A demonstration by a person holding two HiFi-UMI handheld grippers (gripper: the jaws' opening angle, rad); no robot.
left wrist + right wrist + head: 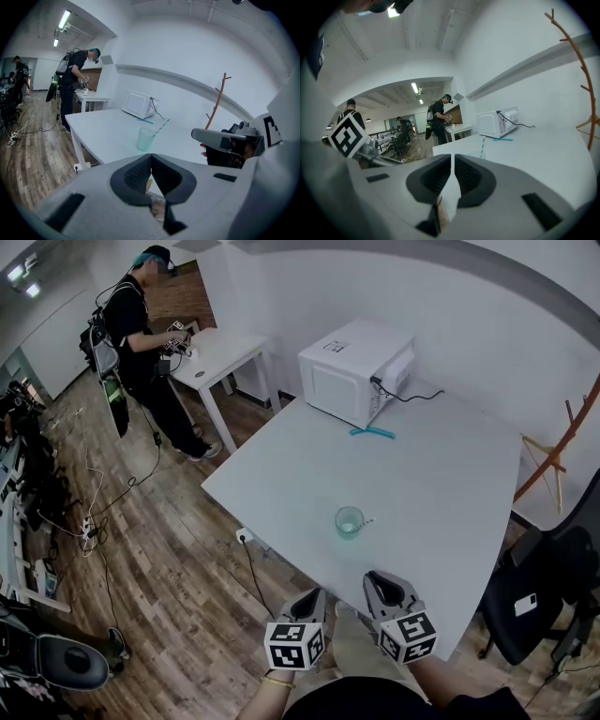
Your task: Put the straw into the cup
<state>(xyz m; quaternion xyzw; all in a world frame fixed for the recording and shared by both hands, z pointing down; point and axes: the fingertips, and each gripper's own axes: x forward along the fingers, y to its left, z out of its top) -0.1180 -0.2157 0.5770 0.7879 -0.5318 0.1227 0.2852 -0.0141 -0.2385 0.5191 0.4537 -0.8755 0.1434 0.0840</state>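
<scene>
A pale green translucent cup (349, 522) stands upright near the middle of the white table (450, 474). A striped straw (365, 520) stands in it, leaning over the rim to the right. The left gripper view shows the cup (146, 138) and straw (160, 126) ahead of the jaws. In the right gripper view only the straw (482, 149) rises above the jaws. My left gripper (312, 598) hangs off the table's near edge, shut and empty. My right gripper (380, 581) is over the near edge, jaws together, holding nothing. Both are well short of the cup.
A white microwave (356, 371) sits at the table's far side with teal straws (372, 433) lying in front of it. A black chair (544, 592) and a wooden coat stand (553, 451) are to the right. A person (141, 329) works at another table (220, 352) far left.
</scene>
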